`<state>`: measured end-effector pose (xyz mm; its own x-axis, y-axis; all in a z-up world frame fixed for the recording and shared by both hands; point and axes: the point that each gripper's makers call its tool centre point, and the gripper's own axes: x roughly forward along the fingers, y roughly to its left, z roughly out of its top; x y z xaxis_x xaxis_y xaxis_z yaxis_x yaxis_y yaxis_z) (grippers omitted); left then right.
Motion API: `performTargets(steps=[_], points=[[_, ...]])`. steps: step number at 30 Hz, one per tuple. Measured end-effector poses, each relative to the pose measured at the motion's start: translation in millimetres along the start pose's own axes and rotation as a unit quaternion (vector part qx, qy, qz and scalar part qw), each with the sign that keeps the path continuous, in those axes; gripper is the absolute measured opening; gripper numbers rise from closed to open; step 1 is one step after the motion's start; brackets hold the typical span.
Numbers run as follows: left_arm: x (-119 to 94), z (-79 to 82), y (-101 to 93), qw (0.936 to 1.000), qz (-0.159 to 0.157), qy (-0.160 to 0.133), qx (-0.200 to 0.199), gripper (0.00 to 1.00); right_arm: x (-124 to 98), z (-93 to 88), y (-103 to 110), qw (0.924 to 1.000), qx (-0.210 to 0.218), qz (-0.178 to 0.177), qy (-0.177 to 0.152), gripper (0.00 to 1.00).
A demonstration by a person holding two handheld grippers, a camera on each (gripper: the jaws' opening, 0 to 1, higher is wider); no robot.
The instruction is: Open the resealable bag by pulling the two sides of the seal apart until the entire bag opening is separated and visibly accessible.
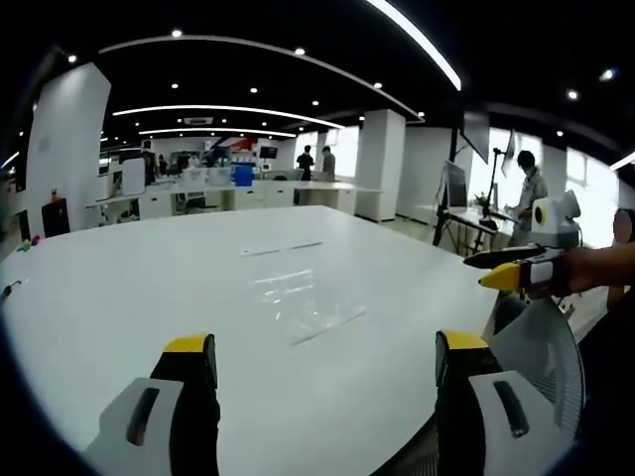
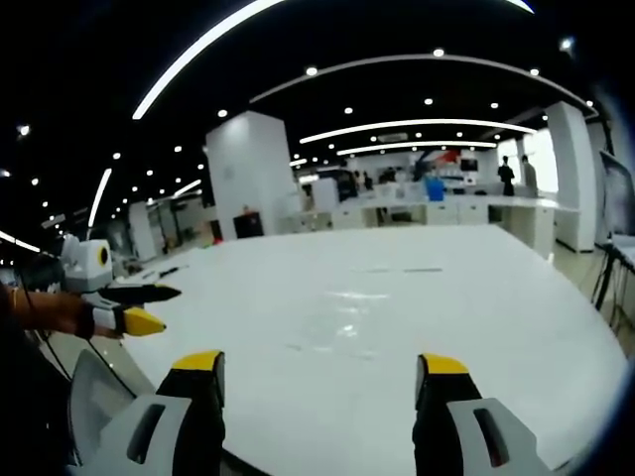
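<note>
Table, big and white, spans both views, an open office behind it with people standing at 12 to 2 o'clock. Clear resealable bag lies flat on the table at centre in the left gripper view, a second clear strip just beyond it toward 12; in the right gripper view the bag is a faint sheen at centre. Left gripper hovers above the near table edge, jaws spread wide, nothing between them. Right gripper likewise wide apart, empty; it enters the left gripper view at 3 o'clock.
</note>
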<state>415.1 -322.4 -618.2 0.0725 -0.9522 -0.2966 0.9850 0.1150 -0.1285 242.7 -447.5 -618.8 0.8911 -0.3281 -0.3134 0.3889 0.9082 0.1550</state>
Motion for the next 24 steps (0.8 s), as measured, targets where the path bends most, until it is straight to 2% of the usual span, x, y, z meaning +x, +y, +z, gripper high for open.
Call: performTargets(steps=[7,15,24], points=[[-1,-1.9,-3.1,1.0,-0.005,0.003,0.001,0.9,1,0.5,1,1.0,0.001,0.0,-0.001,0.77],[-5,-6.5,0.0,0.9999,0.005,0.006,-0.007,0.9,1,-3.3,3,1.0,0.003,0.003,0.004,0.77],[-12,-11.7,0.9,0.9998,0.008,0.015,-0.006,0.89,1,2.2,0,1.0,0.003,0.0,-0.003,0.77]])
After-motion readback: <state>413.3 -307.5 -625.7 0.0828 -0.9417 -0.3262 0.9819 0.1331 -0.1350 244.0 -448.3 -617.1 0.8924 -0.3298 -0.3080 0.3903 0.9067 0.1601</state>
